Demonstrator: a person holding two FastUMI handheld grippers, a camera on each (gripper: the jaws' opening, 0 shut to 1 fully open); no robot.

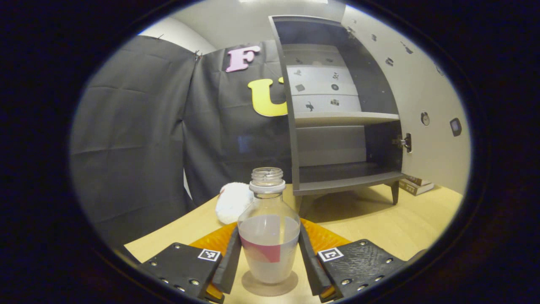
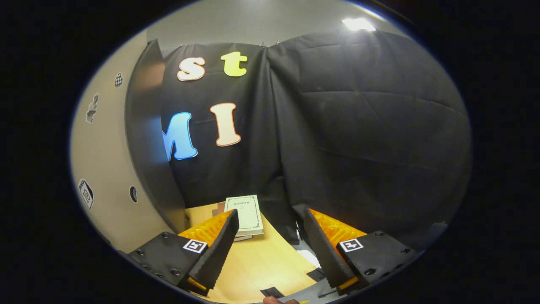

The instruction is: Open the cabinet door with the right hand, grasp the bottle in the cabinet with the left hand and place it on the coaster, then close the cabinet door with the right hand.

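Note:
A clear bottle [image 1: 268, 236] with no cap and a red patch on its label stands upright on a round brown coaster [image 1: 270, 288] on the wooden table. My left gripper [image 1: 270, 257] is shut on the bottle, one finger pressed against each side of its body. Behind it stands the dark grey cabinet [image 1: 337, 126], open, its shelves bare, with the door [image 1: 426, 105] swung out to the right. In the right gripper view, my right gripper [image 2: 268, 247] is open with nothing between its fingers, and the open door [image 2: 143, 139] rises close on its left.
A white fluffy object [image 1: 232, 202] lies on the table just behind the bottle to the left. A small stack of books [image 1: 415, 185] sits by the cabinet's right leg; a book [image 2: 247, 213] lies ahead of the right gripper, near the table's edge.

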